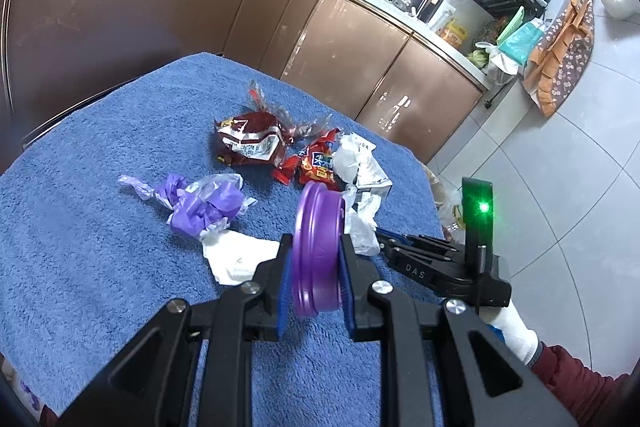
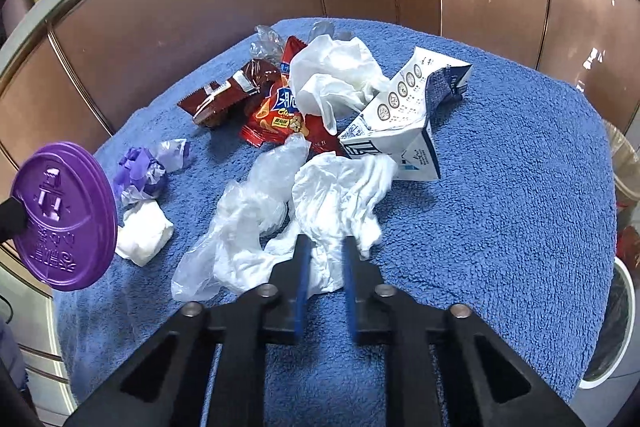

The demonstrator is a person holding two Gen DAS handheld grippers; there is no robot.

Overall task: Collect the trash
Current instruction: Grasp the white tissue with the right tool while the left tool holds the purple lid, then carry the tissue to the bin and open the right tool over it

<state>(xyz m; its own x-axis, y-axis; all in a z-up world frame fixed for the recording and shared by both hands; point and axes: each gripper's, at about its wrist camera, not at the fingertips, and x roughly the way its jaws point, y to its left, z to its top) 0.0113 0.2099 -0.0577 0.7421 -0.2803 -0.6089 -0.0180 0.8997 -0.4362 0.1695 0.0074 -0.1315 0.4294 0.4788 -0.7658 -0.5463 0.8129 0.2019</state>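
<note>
Left gripper (image 1: 316, 267) pinches the purple tin lid (image 1: 318, 247) on edge above the blue towel (image 1: 100, 247), and over on the right, the right gripper (image 2: 325, 267) straddles crumpled white tissue (image 2: 340, 195), fingers parted.

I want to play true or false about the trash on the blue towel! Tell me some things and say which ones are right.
1. The left gripper is squeezing a purple lid. True.
2. The purple lid lies flat on the blue towel. False: it is held up on its edge, off the towel.
3. The milk carton is crushed. True.
4. The right gripper is holding the red snack wrapper. False: its fingers are around white tissue; the wrapper lies farther back.
5. A crumpled purple bag lies on the towel. True.
</note>
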